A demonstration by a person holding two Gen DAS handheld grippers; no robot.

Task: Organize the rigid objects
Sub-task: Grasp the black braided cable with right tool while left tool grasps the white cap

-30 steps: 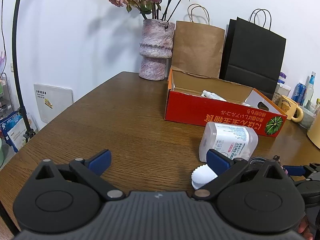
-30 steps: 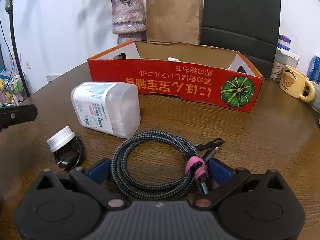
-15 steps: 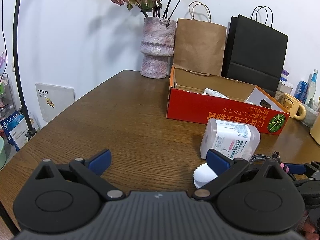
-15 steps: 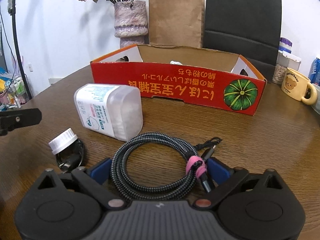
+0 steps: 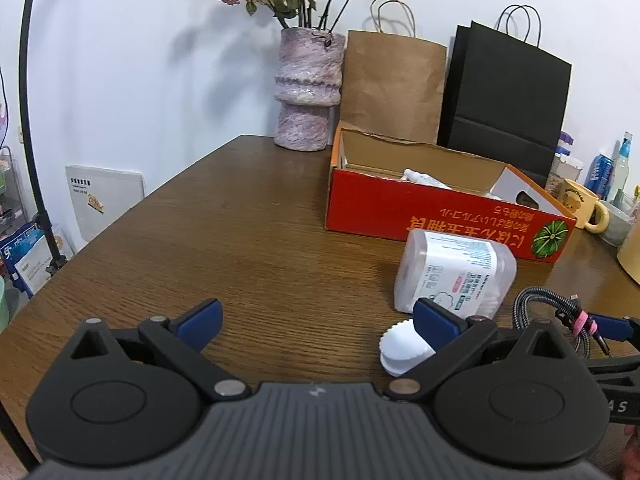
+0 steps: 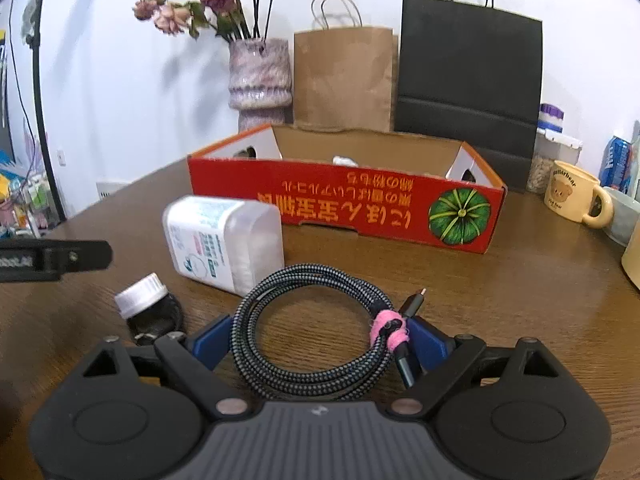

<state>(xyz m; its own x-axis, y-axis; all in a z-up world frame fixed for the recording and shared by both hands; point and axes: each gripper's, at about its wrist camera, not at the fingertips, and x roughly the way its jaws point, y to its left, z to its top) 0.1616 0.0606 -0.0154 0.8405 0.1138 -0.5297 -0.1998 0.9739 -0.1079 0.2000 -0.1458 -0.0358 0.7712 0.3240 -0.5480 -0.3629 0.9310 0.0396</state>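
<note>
A coiled braided cable (image 6: pixel 308 332) with a pink tie lies between the blue pads of my right gripper (image 6: pixel 316 340), whose jaws stand open on either side of the coil. A white plastic box of cotton swabs (image 6: pixel 224 240) lies on its side just beyond. A small white-capped jar (image 6: pixel 144 304) stands to the left. A red cardboard box (image 6: pixel 344 204) stands behind with a white item inside. My left gripper (image 5: pixel 316 320) is open and empty above the table, with the swab box (image 5: pixel 452 276) and white cap (image 5: pixel 400 352) by its right finger.
A purple vase with dried flowers (image 5: pixel 308 88), a brown paper bag (image 5: pixel 392 88) and a black bag (image 5: pixel 504 104) stand at the back. A yellow bear mug (image 6: pixel 576 196) and bottles sit at the right. The left table edge (image 5: pixel 120 220) drops to the floor.
Both grippers have risen and pulled back slightly, so the scene sits lower in view. The right gripper's pads stand closer around the cable coil. No object has moved.
</note>
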